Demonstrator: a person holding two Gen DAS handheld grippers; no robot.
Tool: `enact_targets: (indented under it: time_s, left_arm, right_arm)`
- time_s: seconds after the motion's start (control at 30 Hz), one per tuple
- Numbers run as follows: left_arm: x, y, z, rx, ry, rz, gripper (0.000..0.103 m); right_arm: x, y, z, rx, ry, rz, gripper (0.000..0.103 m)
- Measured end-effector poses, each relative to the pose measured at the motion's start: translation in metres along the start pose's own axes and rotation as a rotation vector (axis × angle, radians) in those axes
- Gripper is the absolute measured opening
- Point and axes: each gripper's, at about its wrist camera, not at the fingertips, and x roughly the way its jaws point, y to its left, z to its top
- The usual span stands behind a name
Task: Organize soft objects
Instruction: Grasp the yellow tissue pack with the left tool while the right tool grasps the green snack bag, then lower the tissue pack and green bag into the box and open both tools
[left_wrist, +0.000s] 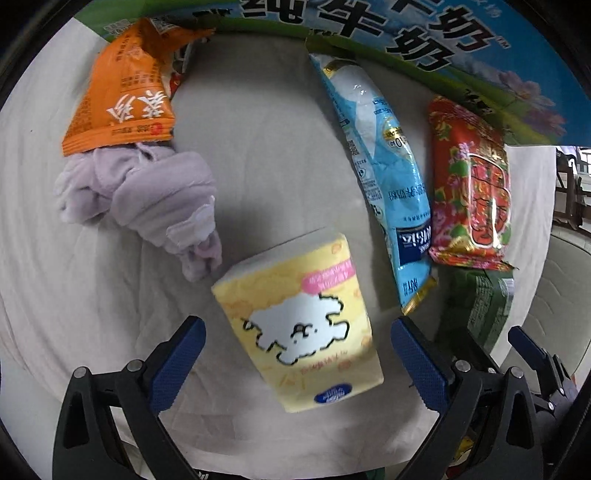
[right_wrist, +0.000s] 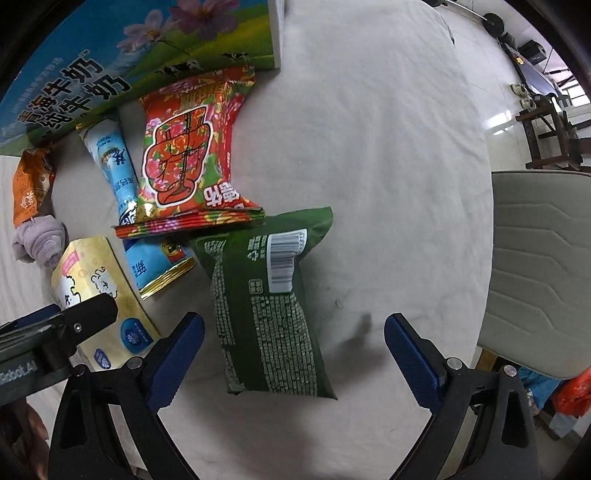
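Observation:
A yellow tissue pack (left_wrist: 301, 325) lies on the white cloth between the open fingers of my left gripper (left_wrist: 295, 354); it also shows in the right wrist view (right_wrist: 99, 295). A lilac crumpled cloth (left_wrist: 147, 199) lies to its upper left, under an orange snack bag (left_wrist: 122, 96). A blue pouch (left_wrist: 384, 173) and a red flowery bag (left_wrist: 472, 184) lie to the right. A green bag (right_wrist: 269, 306) lies between the open fingers of my right gripper (right_wrist: 293, 354), nearer its left finger. Both grippers are empty.
A large milk carton box (left_wrist: 406, 40) stands along the back of the table, also in the right wrist view (right_wrist: 110, 62). A pale chair (right_wrist: 539, 273) stands off the table's right edge. The white cloth (right_wrist: 388, 166) covers the table.

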Motion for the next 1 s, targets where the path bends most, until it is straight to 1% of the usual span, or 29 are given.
enact_targets:
  time_s: [0.03, 0.1, 0.13, 0.2, 0.3, 0.37, 0.47, 0.6, 0.7, 0.83, 0.87, 0.9, 1.0]
  left_arm:
    - [0.005, 0.001, 0.002, 0.000, 0.001, 0.001, 0.096]
    - [0.013, 0.004, 0.005, -0.002, 0.011, 0.013, 0.081]
    - [0.018, 0.006, 0.007, -0.002, 0.014, 0.016, 0.079]
    - [0.029, 0.010, 0.010, -0.001, 0.020, 0.010, 0.068]
    - [0.038, 0.008, 0.009, 0.018, -0.002, 0.038, 0.068]
    - [0.040, 0.007, 0.003, 0.037, -0.020, 0.062, 0.067]
    - [0.043, 0.006, -0.013, 0.064, -0.061, 0.102, 0.067]
    - [0.035, 0.007, -0.034, 0.093, -0.114, 0.129, 0.066]
    - [0.025, 0.004, -0.053, 0.105, -0.152, 0.132, 0.064]
    - [0.012, 0.000, -0.083, 0.120, -0.204, 0.117, 0.062]
    - [0.007, -0.002, -0.088, 0.123, -0.213, 0.113, 0.062]
    - [0.007, -0.016, -0.094, 0.126, -0.225, 0.107, 0.062]
    - [0.002, -0.019, -0.107, 0.135, -0.255, 0.097, 0.061]
  right_arm:
    - [0.001, 0.000, 0.001, 0.000, 0.008, 0.002, 0.098]
    - [0.002, -0.002, 0.001, 0.005, 0.030, 0.015, 0.094]
    - [0.005, -0.003, 0.007, 0.006, 0.035, 0.018, 0.093]
    - [0.009, -0.005, 0.014, 0.006, 0.051, 0.020, 0.085]
    - [0.016, -0.003, 0.016, -0.001, 0.088, 0.034, 0.070]
    - [0.021, 0.001, 0.014, -0.002, 0.107, 0.044, 0.053]
    - [0.025, 0.002, 0.008, 0.008, 0.119, 0.053, 0.044]
    - [0.021, 0.002, -0.002, 0.009, 0.109, 0.079, 0.040]
    - [0.010, -0.001, -0.010, 0.006, 0.101, 0.105, 0.039]
    - [-0.007, -0.006, -0.022, -0.013, 0.070, 0.138, 0.037]
    - [-0.012, -0.007, -0.027, -0.017, 0.062, 0.144, 0.037]
    - [-0.018, -0.008, -0.032, -0.022, 0.049, 0.146, 0.037]
    - [-0.036, -0.013, -0.041, -0.040, 0.016, 0.169, 0.036]
